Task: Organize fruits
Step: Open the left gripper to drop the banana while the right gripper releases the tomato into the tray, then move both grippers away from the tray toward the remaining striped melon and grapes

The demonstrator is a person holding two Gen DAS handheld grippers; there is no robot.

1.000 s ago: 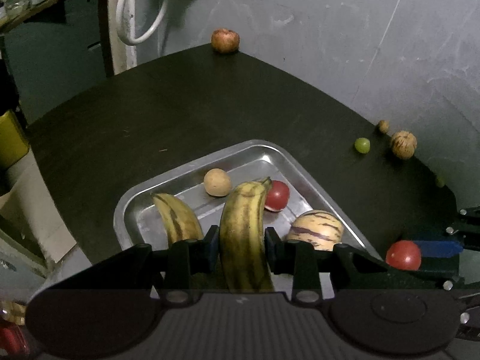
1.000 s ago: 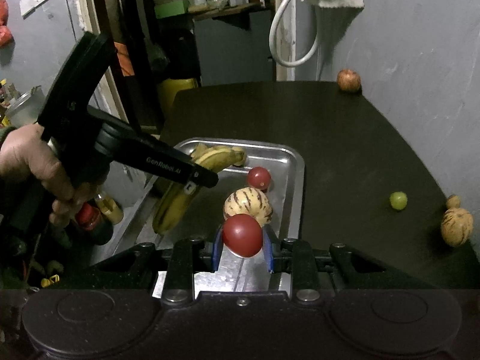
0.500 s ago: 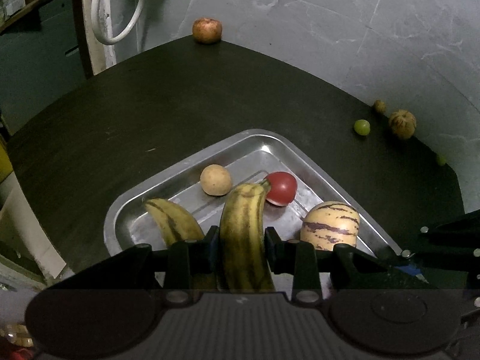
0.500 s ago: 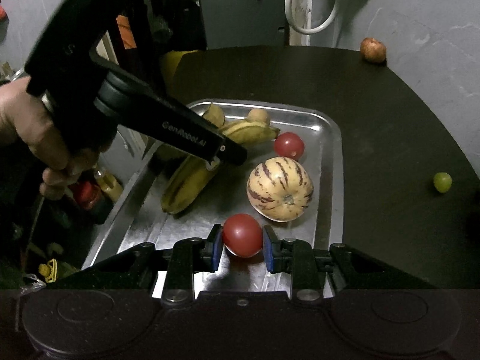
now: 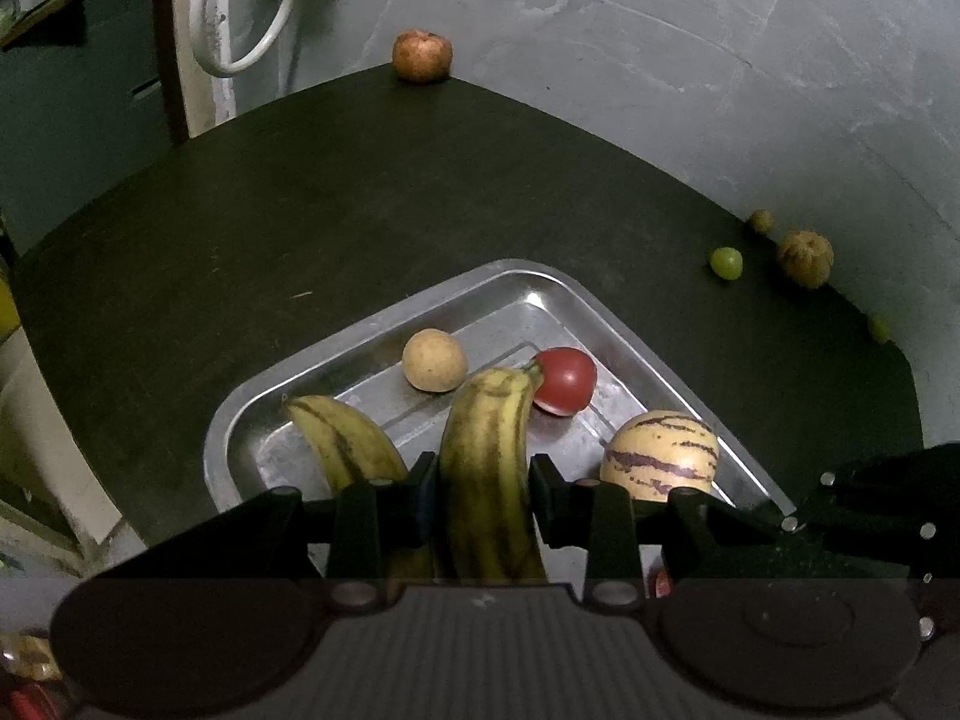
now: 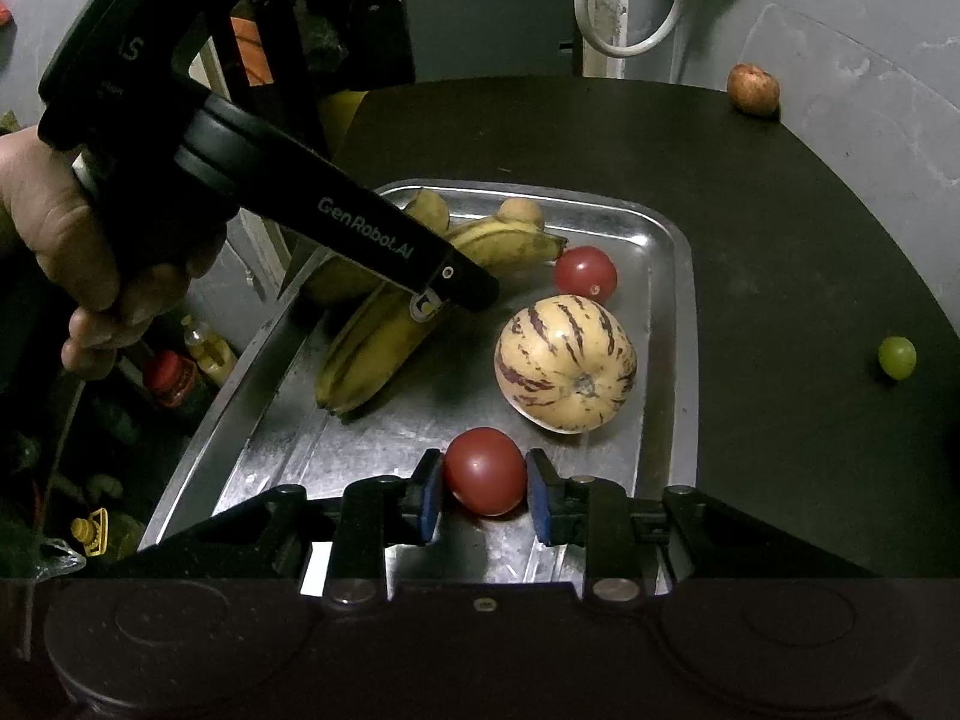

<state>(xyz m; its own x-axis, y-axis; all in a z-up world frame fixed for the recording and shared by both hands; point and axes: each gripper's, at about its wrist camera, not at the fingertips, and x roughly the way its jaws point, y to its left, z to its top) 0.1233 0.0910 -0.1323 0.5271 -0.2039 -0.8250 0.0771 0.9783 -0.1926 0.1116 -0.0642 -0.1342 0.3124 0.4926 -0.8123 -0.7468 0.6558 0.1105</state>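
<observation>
so the only writing you can really read is "genrobot.ai" in pale letters down the black body of the left gripper [image 6: 429, 309], and that's only in the right wrist view. same view shows a hand [image 6: 90, 228] wrapped round its handle, plus bottles on the floor at the left, too dark to read any labels.

left gripper is clamped on a banana [image 5: 489, 474] over the metal tray [image 6: 666, 228], pads pressed on both sides. a second banana [image 5: 348, 444] lies just beside it in the tray.

right gripper [image 6: 485, 489] has a tomato [image 6: 485, 471] sitting on the tray floor between its blue pads [image 6: 432, 495]. the jaws have just been opening, and there's a thin gap on the right side now, so it's not squeezing it.

also in the tray: a striped melon [image 6: 565, 363], another tomato [image 6: 585, 273], a small tan round fruit [image 5: 434, 359].

the left wrist view gets more of the black table [image 5: 300, 210]: a green grape [image 5: 726, 262], a brown wrinkly fruit [image 5: 805, 258] with a tiny one beside it, and a reddish fruit [image 5: 422, 56] at the far edge by the wall.
</observation>
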